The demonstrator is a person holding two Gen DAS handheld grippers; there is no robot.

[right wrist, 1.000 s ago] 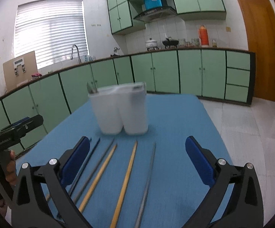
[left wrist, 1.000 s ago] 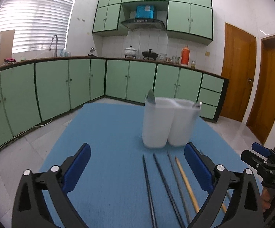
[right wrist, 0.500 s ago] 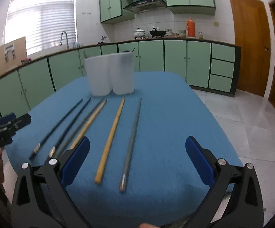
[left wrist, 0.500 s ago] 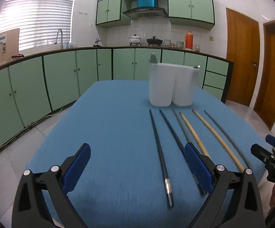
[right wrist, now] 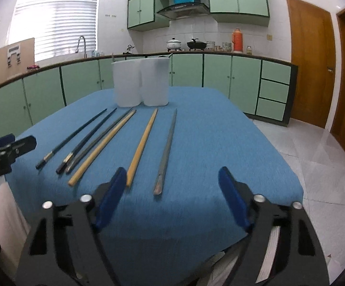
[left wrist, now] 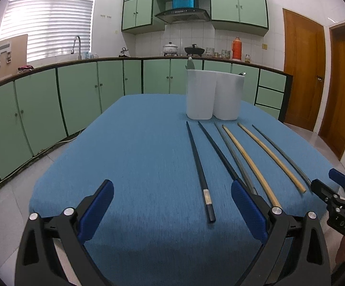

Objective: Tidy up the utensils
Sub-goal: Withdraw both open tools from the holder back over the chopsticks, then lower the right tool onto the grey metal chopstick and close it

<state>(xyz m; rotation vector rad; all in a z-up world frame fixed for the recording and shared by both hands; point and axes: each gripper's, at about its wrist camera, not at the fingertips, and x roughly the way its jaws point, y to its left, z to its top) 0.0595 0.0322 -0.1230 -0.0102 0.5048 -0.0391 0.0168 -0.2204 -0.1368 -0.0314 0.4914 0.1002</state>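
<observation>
Several chopsticks lie side by side on the blue table (left wrist: 136,155): two black ones (left wrist: 199,166), a grey one (left wrist: 232,152), two wooden ones (left wrist: 270,155) and another grey one (right wrist: 166,152). A white two-compartment holder (left wrist: 213,95) stands behind them, a utensil tip poking from its left compartment. My left gripper (left wrist: 172,205) is open near the table's front edge, with the black chopstick's near end between its fingers but untouched. My right gripper (right wrist: 172,197) hovers just short of the near ends of a wooden chopstick (right wrist: 141,147) and the grey one; its jaws are closing with nothing pressed between them.
Green kitchen cabinets (left wrist: 81,95) and a counter run along the back and left. Two wooden doors (left wrist: 301,71) stand at the right. Tiled floor surrounds the table (right wrist: 220,124). Each gripper shows at the edge of the other's view.
Both grippers pulled back from the holder and sank toward the table's near edge, so the chopsticks' near ends came into view. The right jaws have narrowed.
</observation>
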